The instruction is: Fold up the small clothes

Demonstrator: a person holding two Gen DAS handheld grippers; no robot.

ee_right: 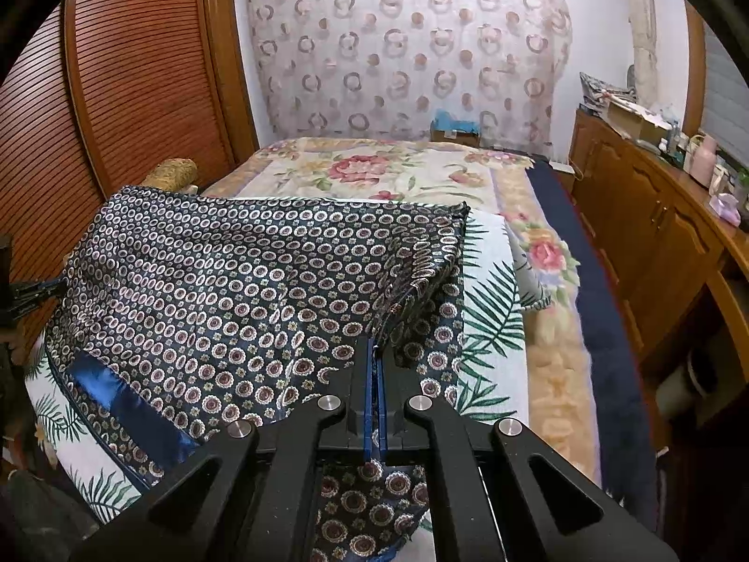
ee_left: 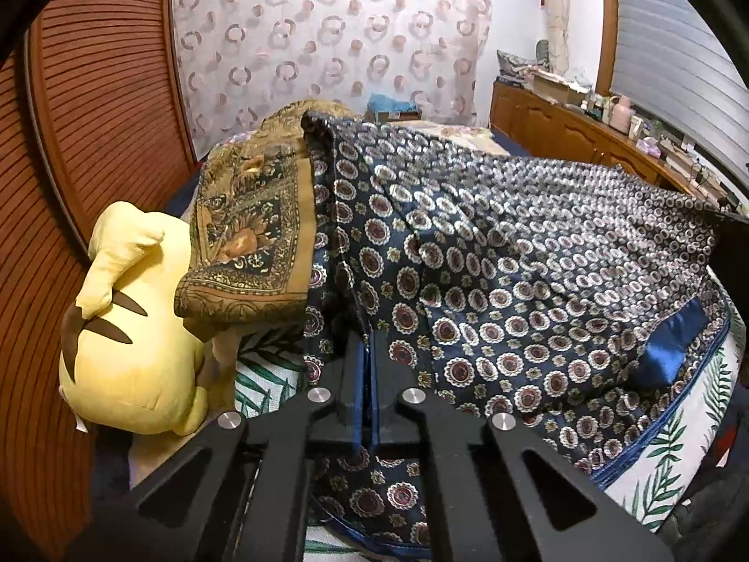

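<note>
Black fingers (ee_left: 367,351) of the left gripper (ee_left: 366,360) are pinched tight on the near hem of the patterned navy cloth (ee_left: 491,253); the right gripper (ee_right: 374,360) likewise clamps the same hem, its fingers (ee_right: 363,374) closed on the fabric. From both grips the cloth rises toward twelve o'clock, lifted and stretched between them above the leaf-print sheet (ee_right: 491,309) on the bed (ee_right: 374,168). It looks thin, light, limp and rather slick, with a satin blue band (ee_left: 674,342), so it should drape and may slip; hems and corners seem the surest holds. At ten o'clock in the left view lie a brown scarf (ee_left: 253,243) and yellow plush toy (ee_left: 126,328).
</note>
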